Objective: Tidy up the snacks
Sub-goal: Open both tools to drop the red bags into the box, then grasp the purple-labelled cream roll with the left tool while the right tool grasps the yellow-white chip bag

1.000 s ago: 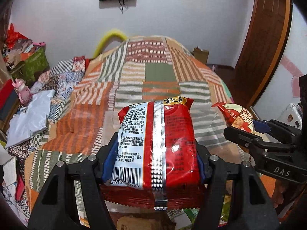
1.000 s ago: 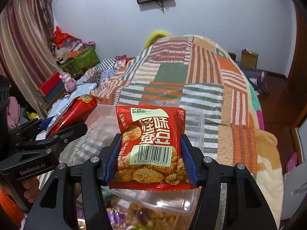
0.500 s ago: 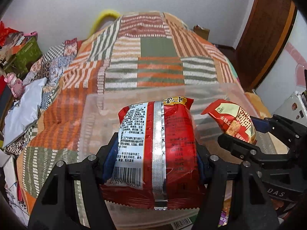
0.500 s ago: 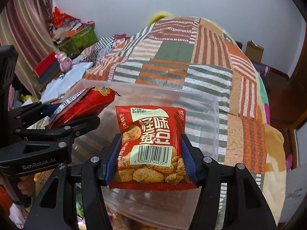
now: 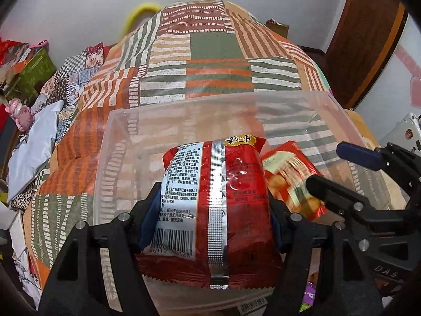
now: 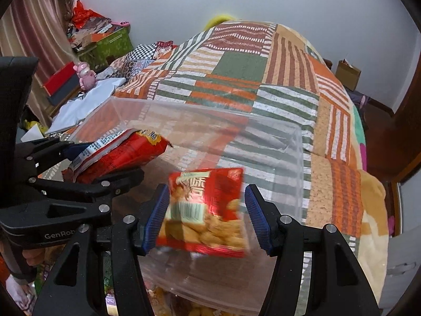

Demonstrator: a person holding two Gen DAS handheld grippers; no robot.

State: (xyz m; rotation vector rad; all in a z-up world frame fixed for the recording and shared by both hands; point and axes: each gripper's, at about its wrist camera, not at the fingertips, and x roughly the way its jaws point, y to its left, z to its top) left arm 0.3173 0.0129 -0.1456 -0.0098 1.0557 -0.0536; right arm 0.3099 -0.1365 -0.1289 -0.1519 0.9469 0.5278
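Observation:
A clear plastic bin [image 5: 218, 97] [image 6: 297, 142] lies on the patchwork bed. My left gripper [image 5: 210, 218] is shut on a red noodle-style snack packet [image 5: 215, 210], held over the bin's near side; it also shows in the right wrist view [image 6: 123, 155]. My right gripper [image 6: 206, 210] is open, its blue pads apart from a small red broad-bean snack bag [image 6: 208, 210] that is blurred, falling between them into the bin. In the left wrist view that bag [image 5: 292, 179] sits right of the packet, beside the right gripper's fingers [image 5: 355, 152].
The patchwork quilt [image 6: 236, 65] covers the bed beyond the bin. More snack packs [image 6: 189, 308] lie under the bin's near edge. Clutter, a green box [image 6: 110, 44] and a pink toy [image 6: 85, 75] are at the left. A brown door [image 5: 368, 39] stands right.
Both grippers have moved forward and down over the bin. My right gripper has opened and let go of the bean snack bag, which is dropping. The left still holds its packet.

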